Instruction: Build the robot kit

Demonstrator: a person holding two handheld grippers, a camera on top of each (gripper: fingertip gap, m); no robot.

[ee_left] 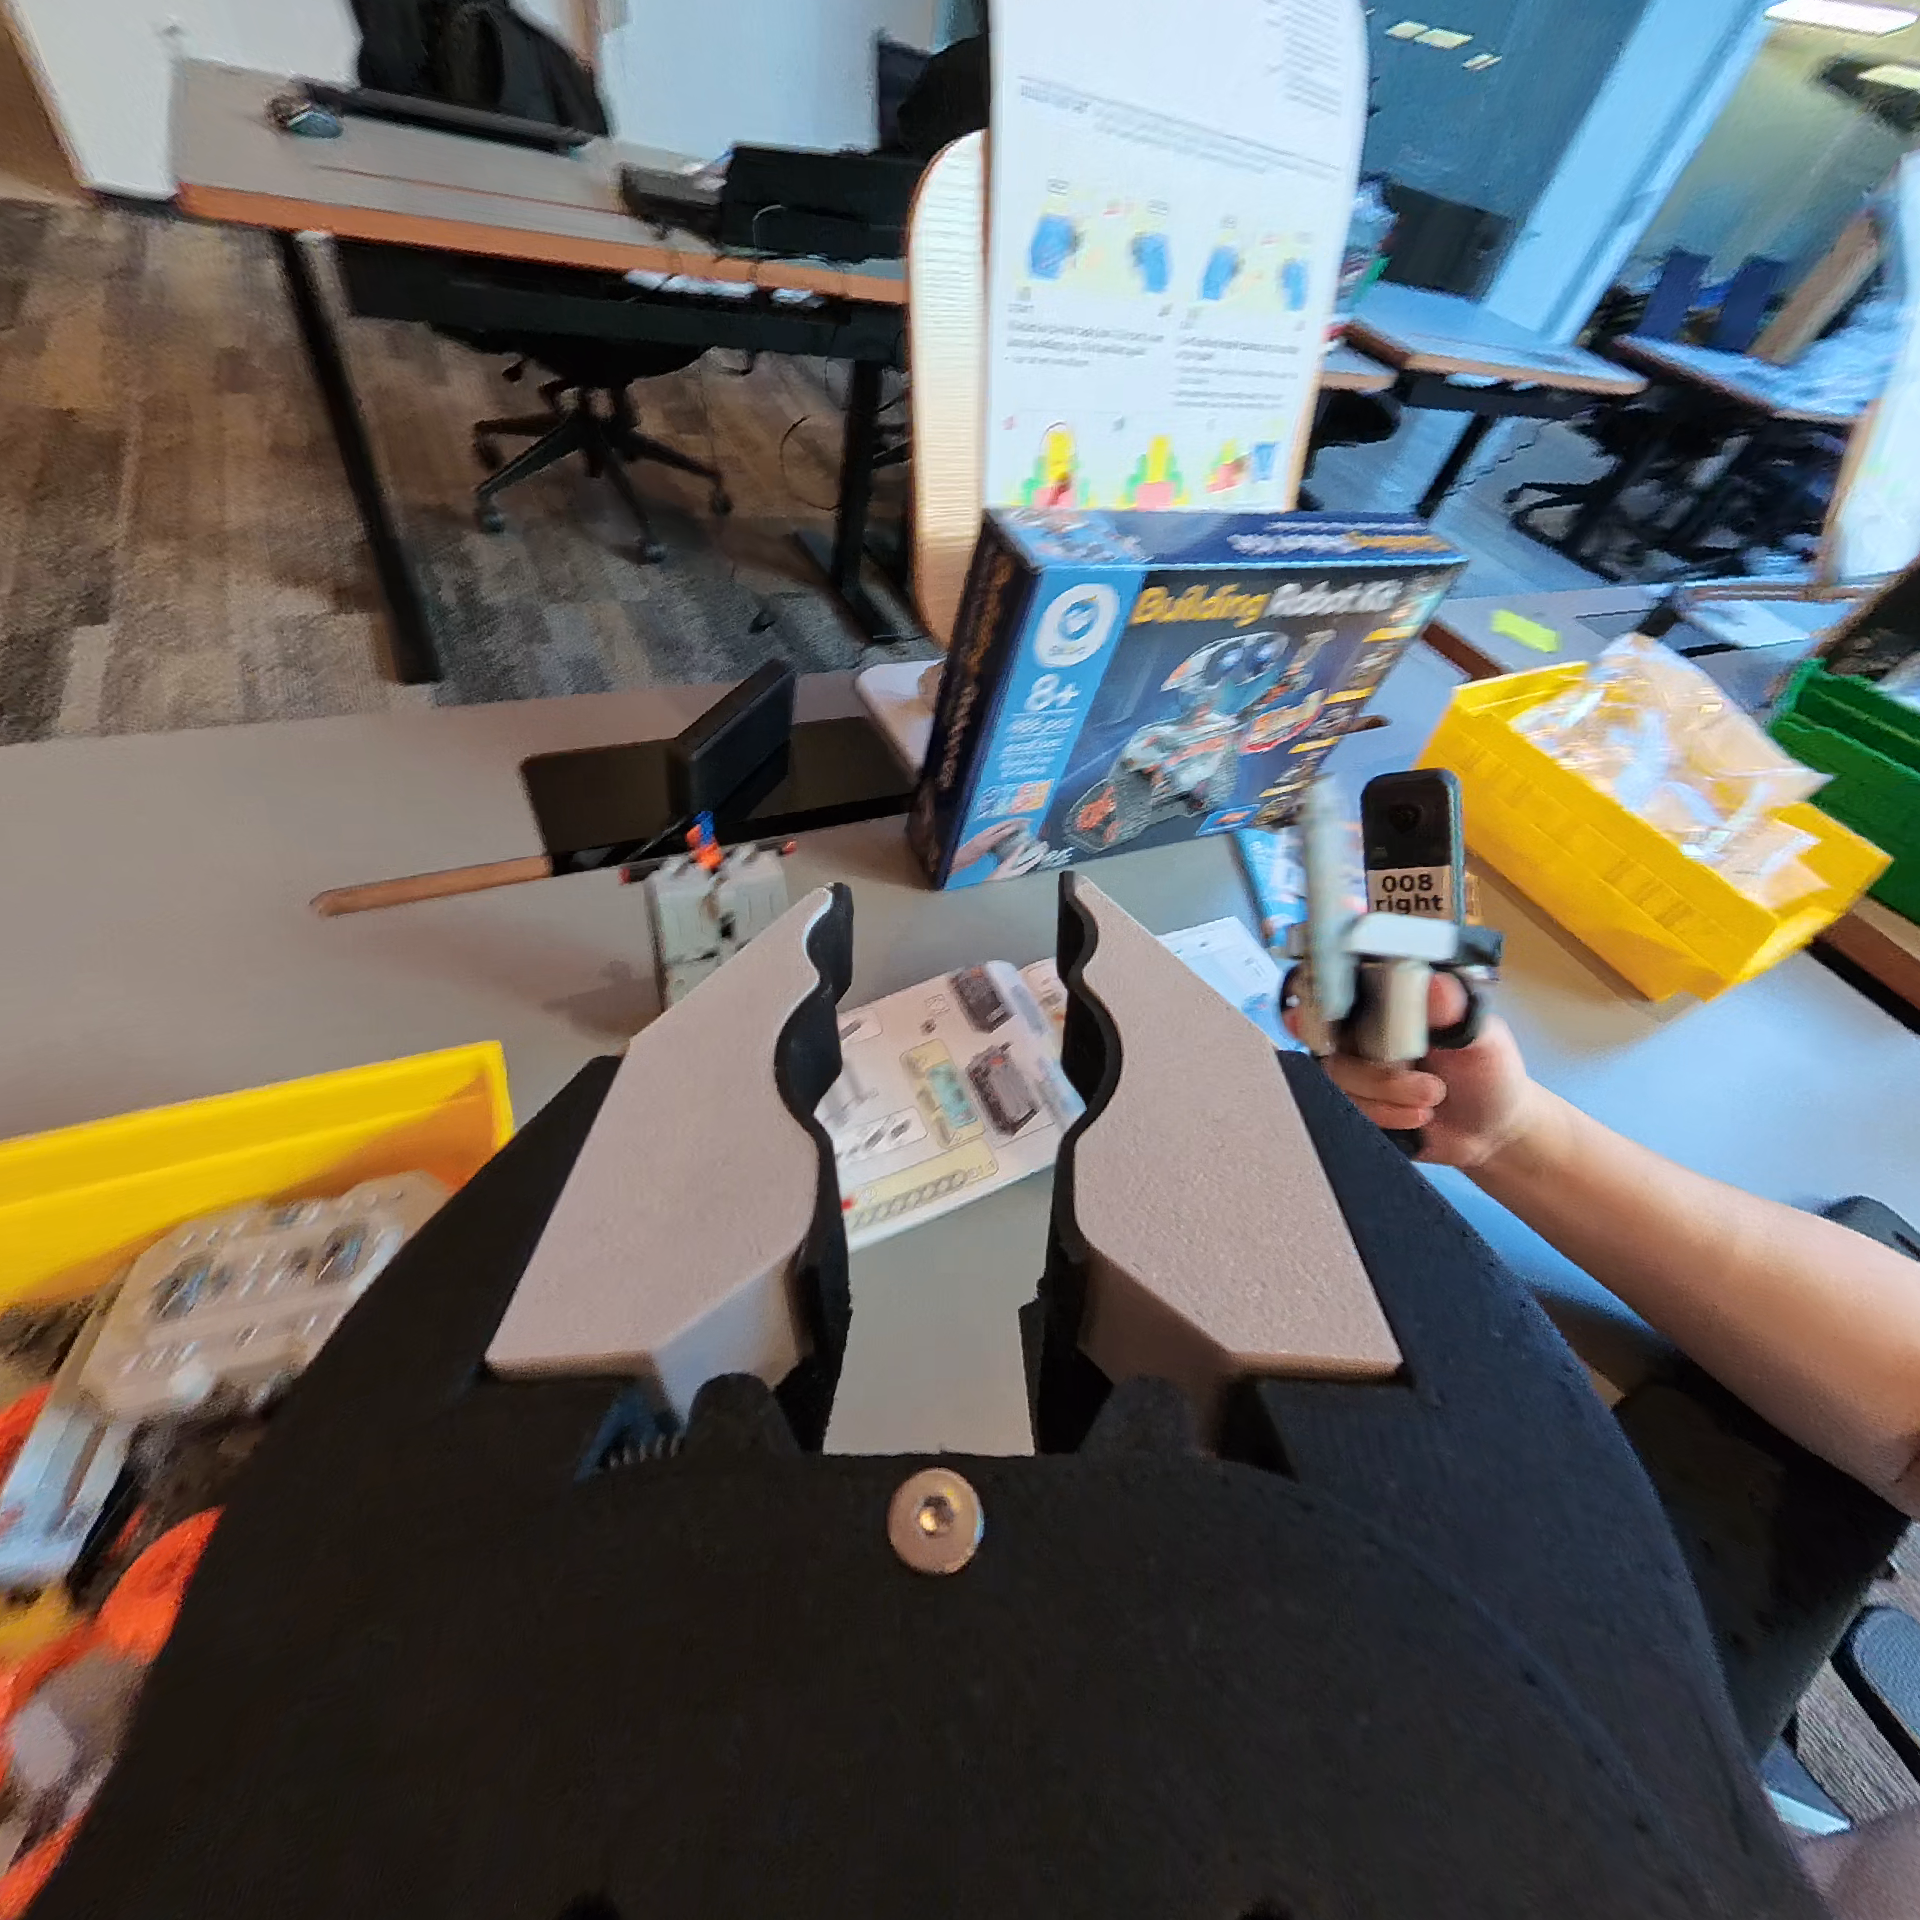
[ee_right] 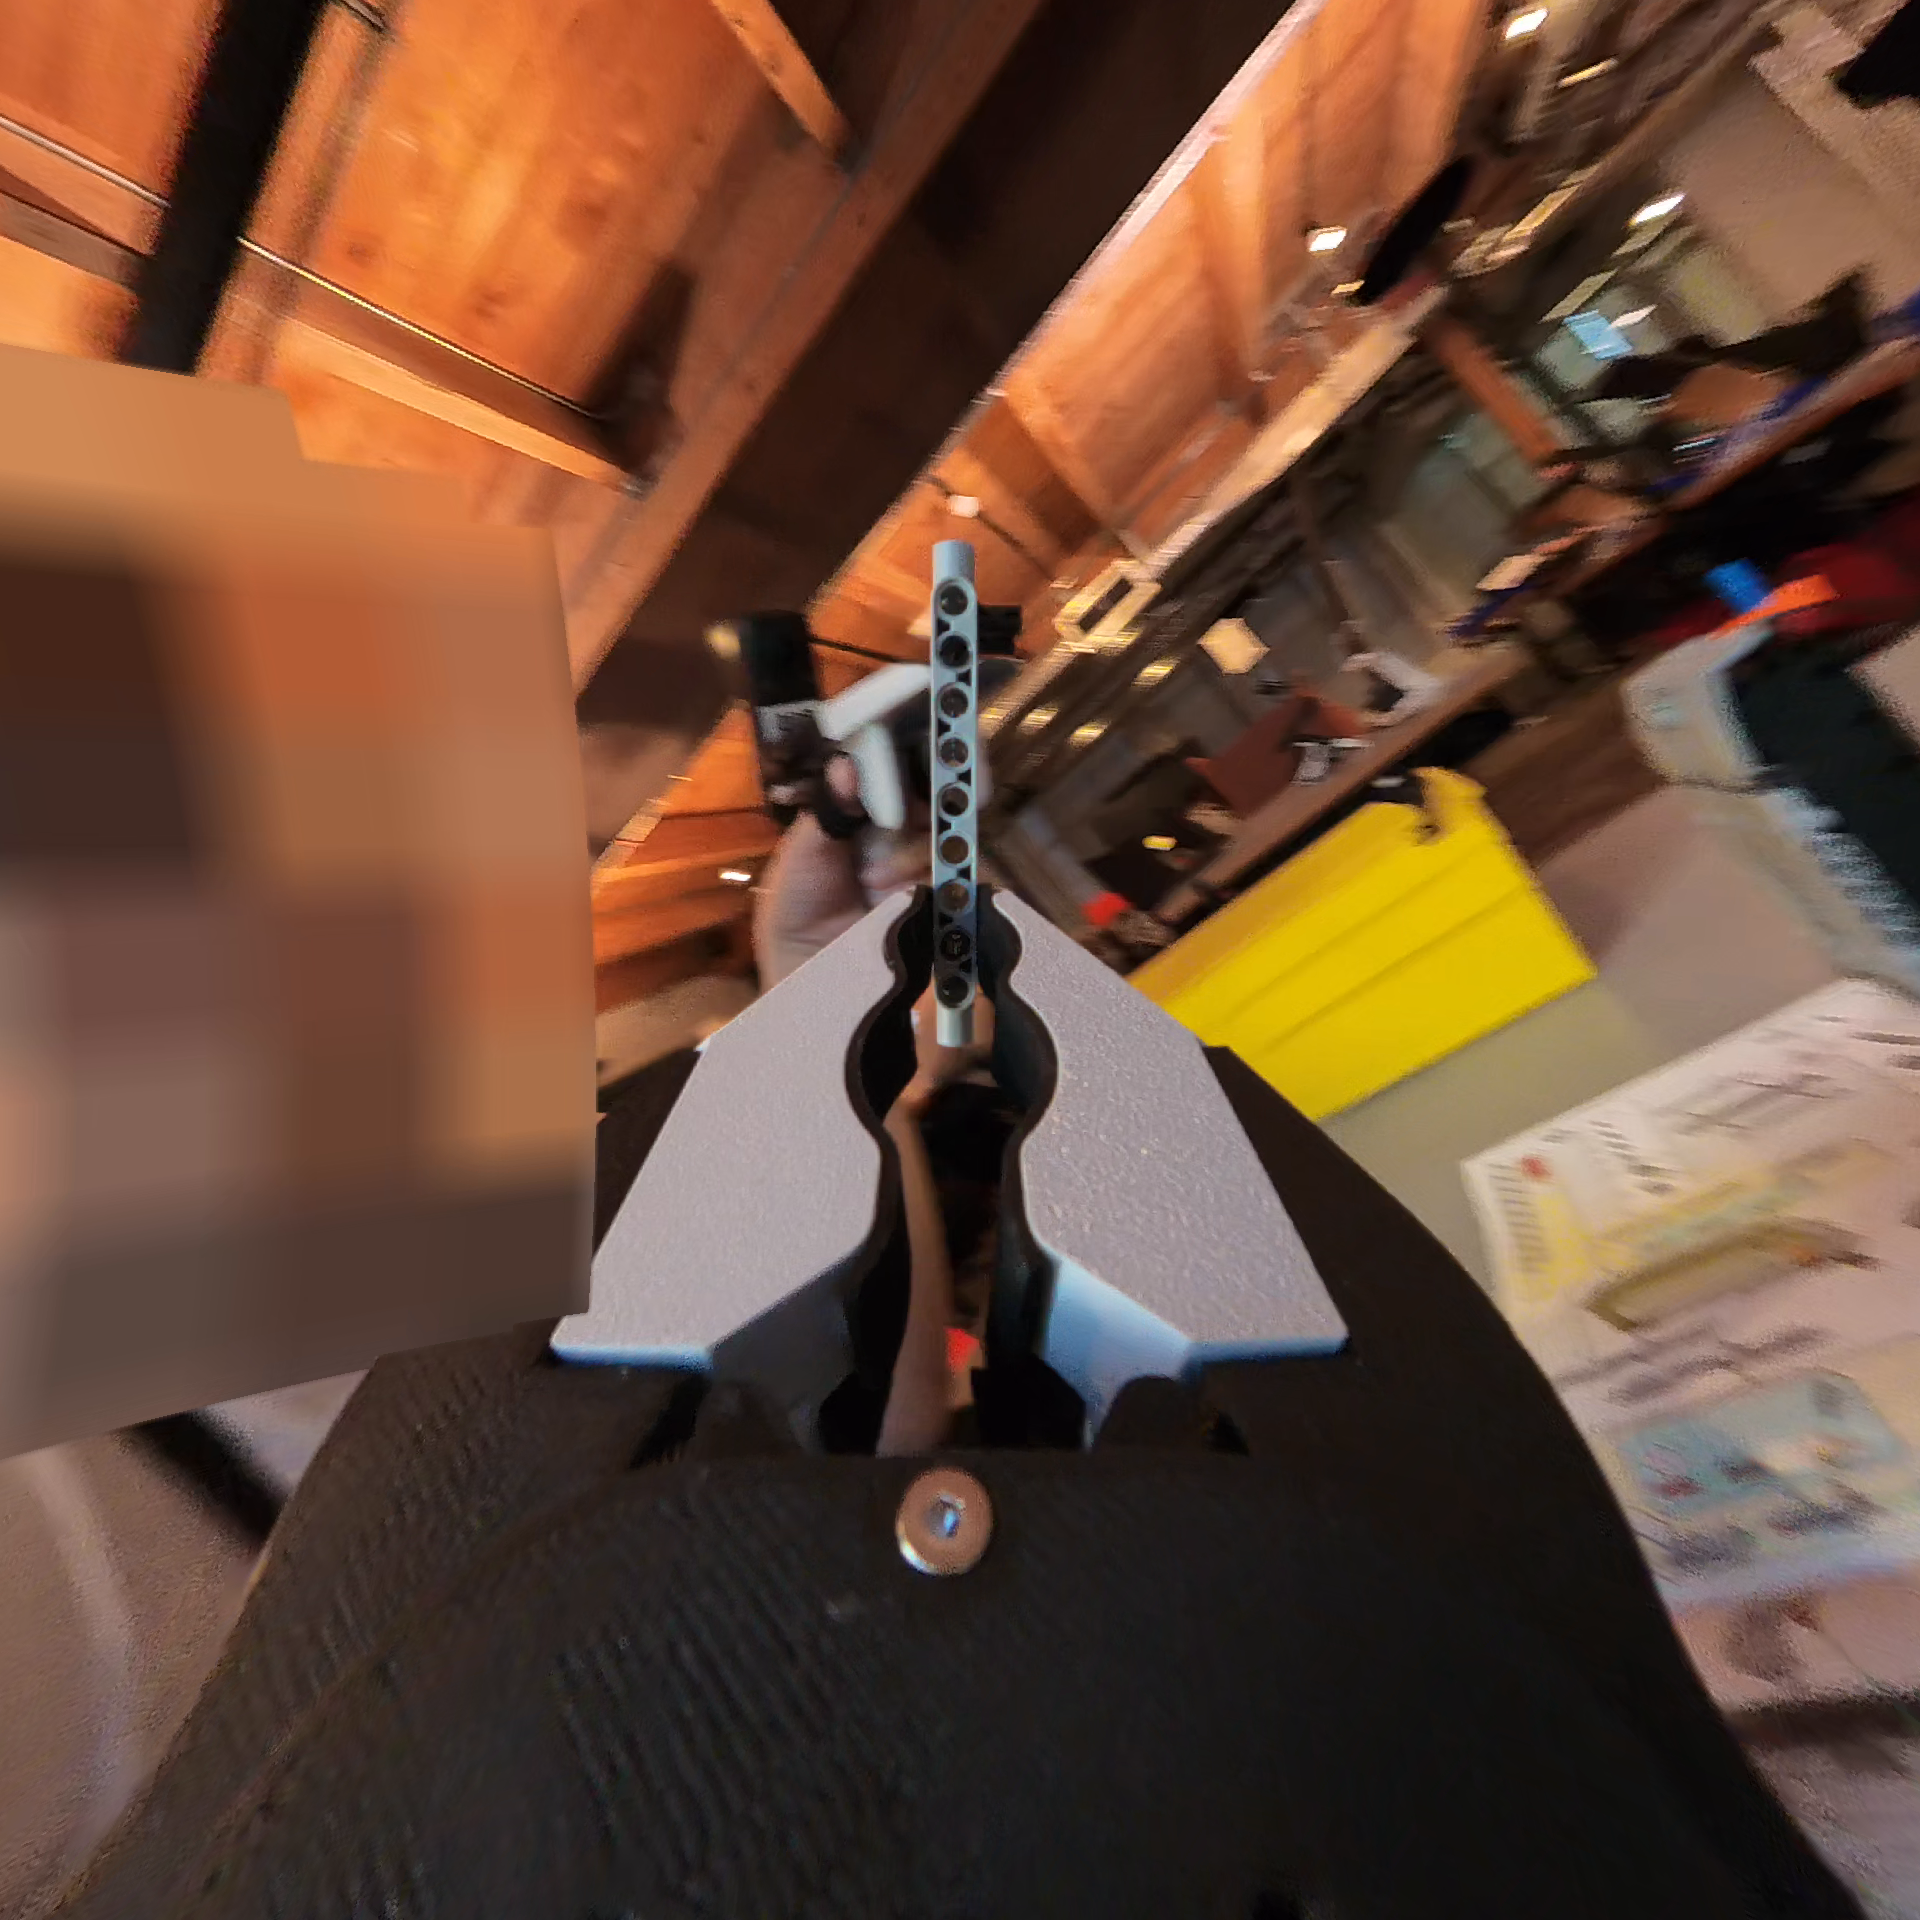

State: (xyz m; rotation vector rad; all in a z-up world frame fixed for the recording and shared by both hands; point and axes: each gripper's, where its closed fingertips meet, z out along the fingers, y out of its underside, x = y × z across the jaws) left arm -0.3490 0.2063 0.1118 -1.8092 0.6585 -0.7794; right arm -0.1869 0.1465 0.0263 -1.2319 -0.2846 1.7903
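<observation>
The right gripper (ee_right: 956, 930), tilted up off the grey table (ee_left: 260, 852), has its grey fingers clamped on the lower end of a slim grey plastic beam with a row of round holes (ee_right: 954, 748), which juts straight out past the tips. The left gripper (ee_left: 954, 914) hangs with its jaws parted and nothing between them, above an open printed instruction booklet (ee_left: 935, 1122) lying flat on the table. A blue cardboard kit box (ee_left: 1174, 717) stands upright behind the booklet, a small grey-and-white block assembly (ee_left: 707, 925) sits to its left, and yellow plastic bins (ee_left: 1621, 862) of parts flank both sides.
</observation>
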